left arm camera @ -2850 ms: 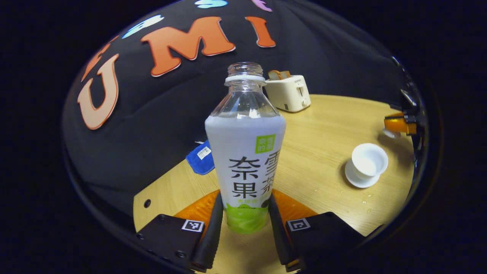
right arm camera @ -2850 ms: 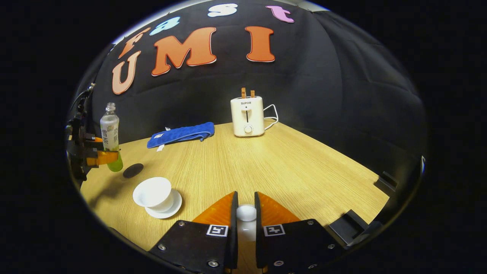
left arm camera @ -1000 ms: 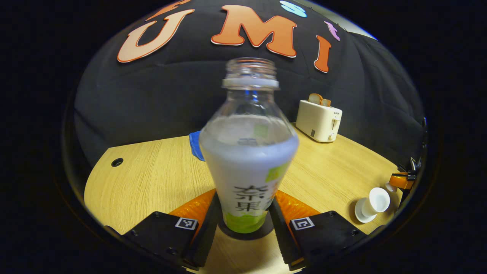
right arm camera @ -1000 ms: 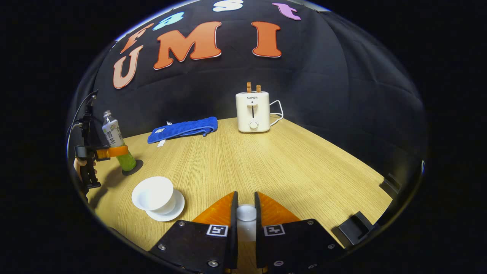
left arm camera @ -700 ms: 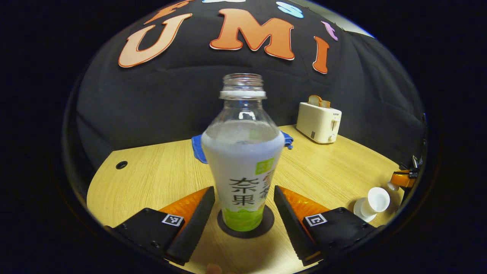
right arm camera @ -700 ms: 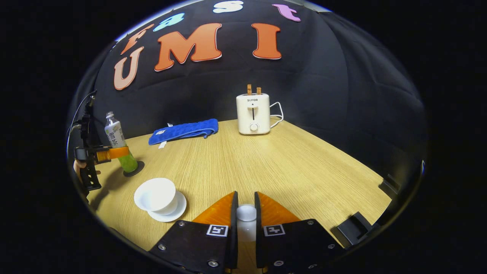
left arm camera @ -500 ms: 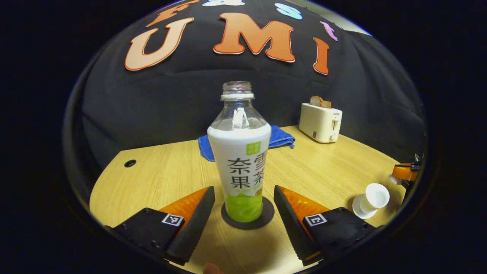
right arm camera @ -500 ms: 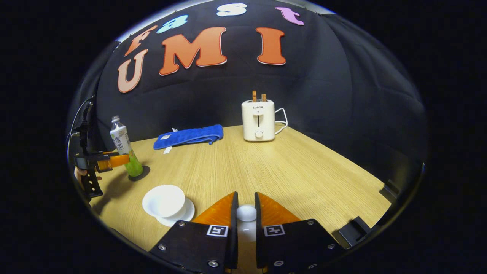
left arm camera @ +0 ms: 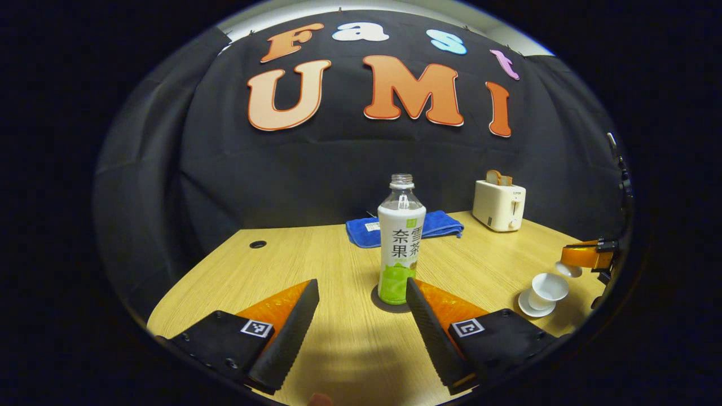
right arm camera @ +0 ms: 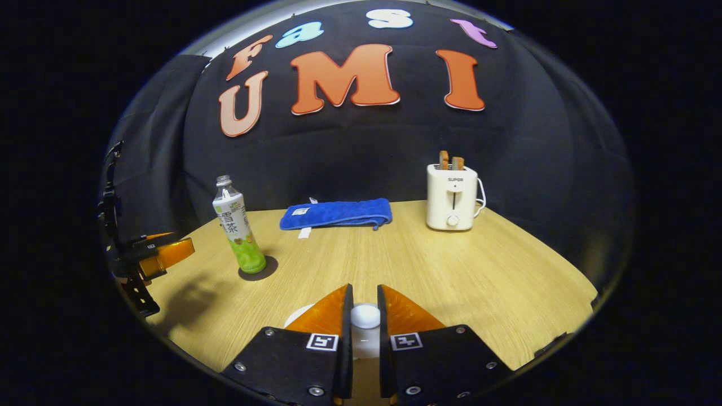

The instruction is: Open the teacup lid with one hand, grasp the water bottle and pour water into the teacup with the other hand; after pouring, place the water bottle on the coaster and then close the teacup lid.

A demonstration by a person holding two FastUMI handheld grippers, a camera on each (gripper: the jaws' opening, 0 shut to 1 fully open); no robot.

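Note:
The capless water bottle (left arm camera: pixel 400 239) with its white and green label stands upright on the dark round coaster (left arm camera: pixel 389 301). My left gripper (left arm camera: pixel 361 316) is open, drawn back from the bottle, with nothing between its fingers. To the right, the white teacup (left arm camera: pixel 550 285) sits lidless on its saucer. In the right gripper view my right gripper (right arm camera: pixel 364 299) is shut on the knob of the white lid (right arm camera: pixel 365 317). The teacup's rim (right arm camera: pixel 296 316) peeks out just left of its fingers. The bottle (right arm camera: pixel 237 225), coaster (right arm camera: pixel 258 269) and left gripper (right arm camera: pixel 166 254) are at the left.
A folded blue towel (right arm camera: pixel 335 214) lies at the back of the wooden table (right arm camera: pixel 451 270). A cream toaster (right arm camera: pixel 453 197) with two slices of toast stands at the back right. A cable hole (left arm camera: pixel 258 244) is at the table's far left.
My left gripper has set the bottle on the coaster, opened and pulled back from it. My right gripper, still holding the lid, has moved over to the teacup.

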